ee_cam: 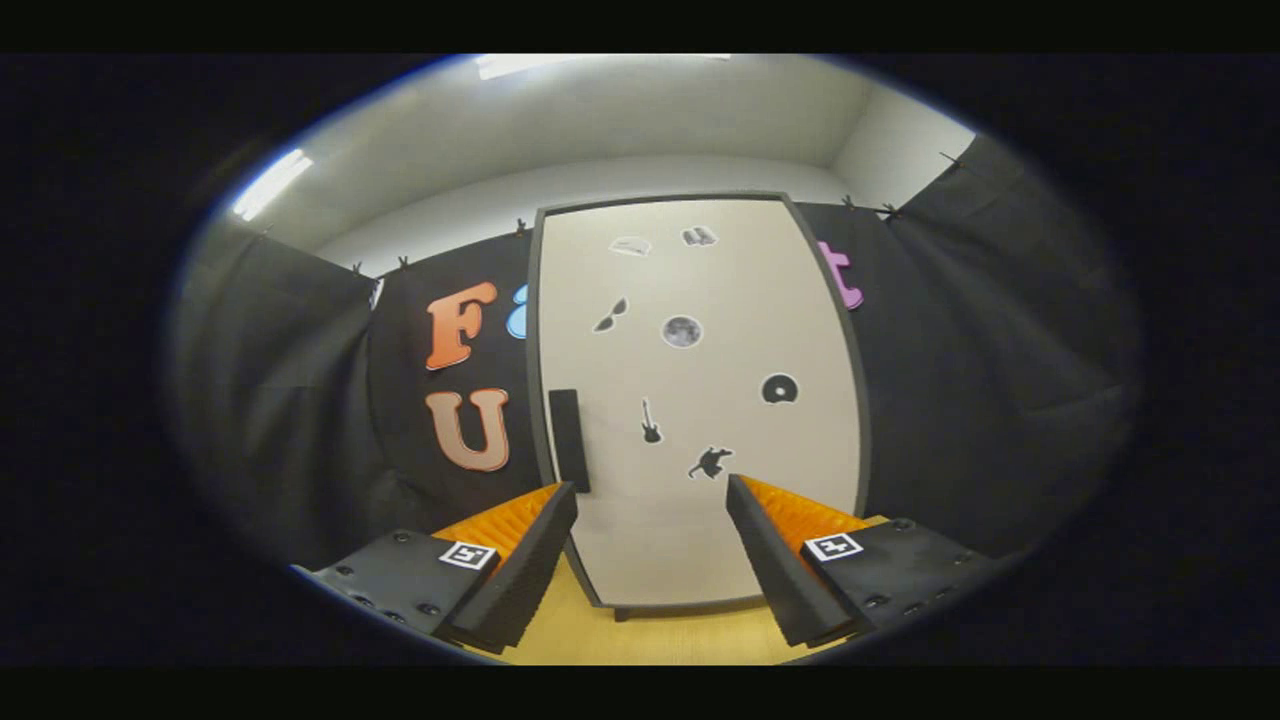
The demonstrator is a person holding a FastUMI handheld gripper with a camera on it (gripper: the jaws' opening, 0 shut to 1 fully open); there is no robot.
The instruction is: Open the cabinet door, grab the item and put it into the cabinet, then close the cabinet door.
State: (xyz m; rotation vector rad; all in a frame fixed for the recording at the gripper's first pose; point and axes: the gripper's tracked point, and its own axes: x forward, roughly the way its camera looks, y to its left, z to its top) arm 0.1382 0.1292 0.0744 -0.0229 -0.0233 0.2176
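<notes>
While the tongs gape empty, closed cabinet door just beyond them.

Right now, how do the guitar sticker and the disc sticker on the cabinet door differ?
The guitar sticker is a thin, upright shape; the disc sticker is round with a pale centre. The guitar sticker sits lower and nearer the black handle; the disc sticker sits higher, toward the door's far side from the handle. Both are dark, flat on the pale closed door, beyond the open gripper, whose fingers hold nothing.
</notes>
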